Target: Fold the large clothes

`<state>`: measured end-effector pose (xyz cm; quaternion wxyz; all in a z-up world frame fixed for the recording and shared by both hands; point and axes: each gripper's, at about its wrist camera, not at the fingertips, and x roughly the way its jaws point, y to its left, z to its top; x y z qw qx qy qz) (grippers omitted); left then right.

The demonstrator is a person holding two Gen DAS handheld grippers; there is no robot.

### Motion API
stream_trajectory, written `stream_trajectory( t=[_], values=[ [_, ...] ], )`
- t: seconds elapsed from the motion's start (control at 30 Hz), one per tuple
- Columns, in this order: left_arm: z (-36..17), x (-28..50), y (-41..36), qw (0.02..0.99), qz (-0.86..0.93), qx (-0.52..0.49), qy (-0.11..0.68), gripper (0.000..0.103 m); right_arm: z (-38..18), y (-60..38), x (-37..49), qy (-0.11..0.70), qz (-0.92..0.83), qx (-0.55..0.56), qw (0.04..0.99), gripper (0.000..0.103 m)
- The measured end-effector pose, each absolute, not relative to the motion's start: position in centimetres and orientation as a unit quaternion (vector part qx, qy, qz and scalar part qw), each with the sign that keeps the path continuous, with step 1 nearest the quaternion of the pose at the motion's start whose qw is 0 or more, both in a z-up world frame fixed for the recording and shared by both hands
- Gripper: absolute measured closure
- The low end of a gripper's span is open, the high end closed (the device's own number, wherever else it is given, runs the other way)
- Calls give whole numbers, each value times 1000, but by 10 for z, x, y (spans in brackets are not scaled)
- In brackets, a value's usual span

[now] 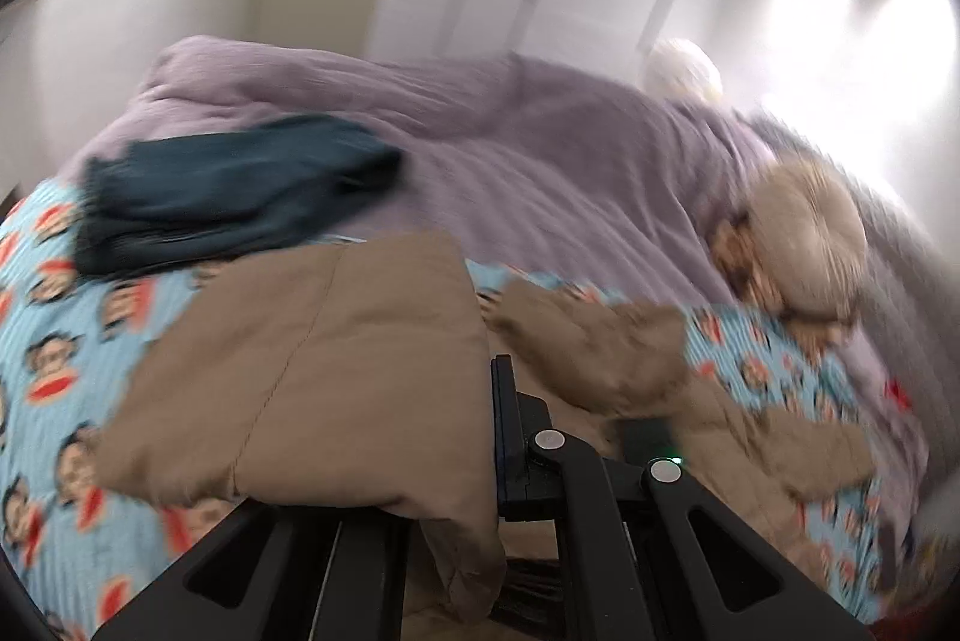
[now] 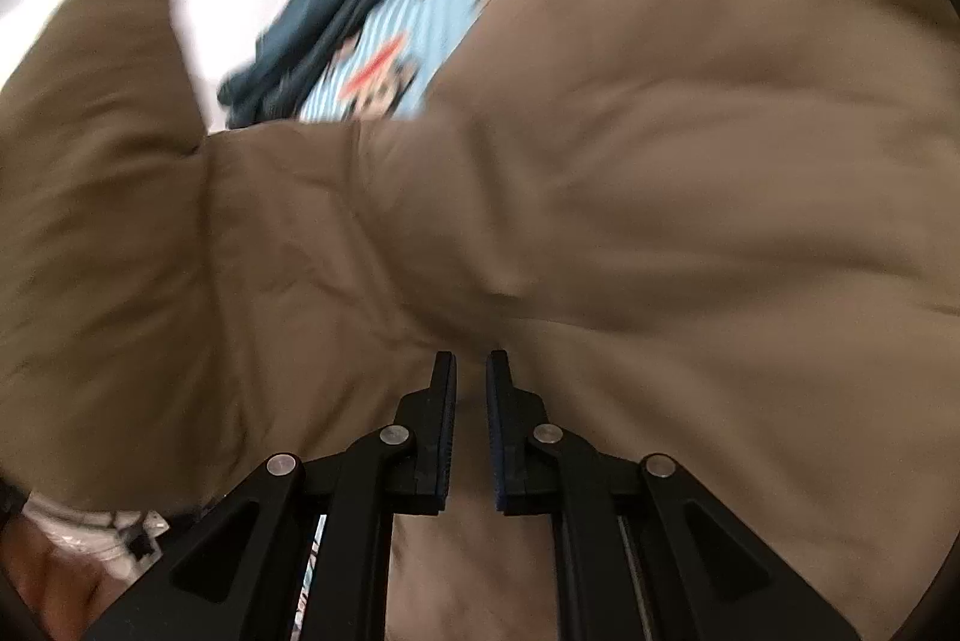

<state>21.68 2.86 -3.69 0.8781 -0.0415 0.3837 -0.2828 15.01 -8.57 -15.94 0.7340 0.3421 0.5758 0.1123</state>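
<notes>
Presently, item: tan padded garment (image 1: 336, 359), large and quilted, lying on the bed over a blue monkey-print sheet (image 1: 54, 341).
Left claw (image 1: 480, 437): closed on a fold of the tan garment; one finger is hidden by cloth, and the lifted panel drapes over it.
Right claw (image 2: 469, 431): jaws nearly together, tan cloth between the fingers, apparently pinched.
Neighbours: dark teal garment (image 1: 234, 191) bunched on the sheet beyond; lilac duvet (image 1: 480, 143) behind; fluffy beige toy (image 1: 804, 245) at the far side.
Progress: early, by my judgement; one panel is raised, the rest is rumpled.
Remaining: lay the panel across, smooth it, fold again.
</notes>
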Motion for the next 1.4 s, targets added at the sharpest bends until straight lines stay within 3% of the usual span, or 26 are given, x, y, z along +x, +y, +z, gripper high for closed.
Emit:
stream_trajectory(
  t=[0.17, 0.37, 0.43, 0.47, 0.5, 0.57, 0.83, 0.87, 0.93, 1.0, 1.13, 1.2, 1.3, 1.4],
  values=[
    [-75, 200, -55, 855, -301, 42, 420, 96, -129, -172, 104, 550, 25, 312, 774, 92],
    [-142, 166, -106, 826, -273, 157, 467, 95, -136, -235, 67, 559, -47, 301, 771, 92],
    [-152, 156, -109, 821, -272, 185, 466, 78, -141, -248, 62, 559, -54, 311, 767, 90],
    [-154, 149, -111, 819, -278, 197, 461, 51, -143, -252, 61, 559, -59, 316, 764, 90],
    [-154, 145, -116, 819, -282, 202, 457, 32, -147, -257, 58, 558, -60, 320, 763, 90],
    [-151, 135, -119, 822, -287, 213, 444, 23, -152, -265, 57, 557, -61, 329, 760, 90],
    [-118, 119, -89, 835, -279, 175, 440, 23, -151, -279, 40, 561, -66, 326, 758, 89],
    [-112, 117, -79, 842, -271, 165, 437, 23, -150, -278, 43, 563, -69, 318, 760, 86],
    [-100, 115, -51, 857, -243, 144, 430, 23, -145, -279, 39, 565, -71, 303, 764, 69],
    [-92, 119, -21, 876, -191, 127, 425, 23, -138, -278, 38, 563, -70, 286, 772, 43],
    [-92, 143, 35, 894, -87, 86, 432, 23, -110, -265, 37, 543, -53, 228, 806, 36],
    [-105, 164, 62, 882, -55, 41, 466, 23, -98, -253, 38, 530, -33, 208, 821, 20],
    [-129, 181, 85, 867, -24, 1, 498, 23, -81, -222, 58, 509, 15, 177, 842, 20],
    [-151, 185, 91, 856, -14, -5, 517, 23, -67, -160, 80, 480, 46, 38, 875, 21]
  ],
)
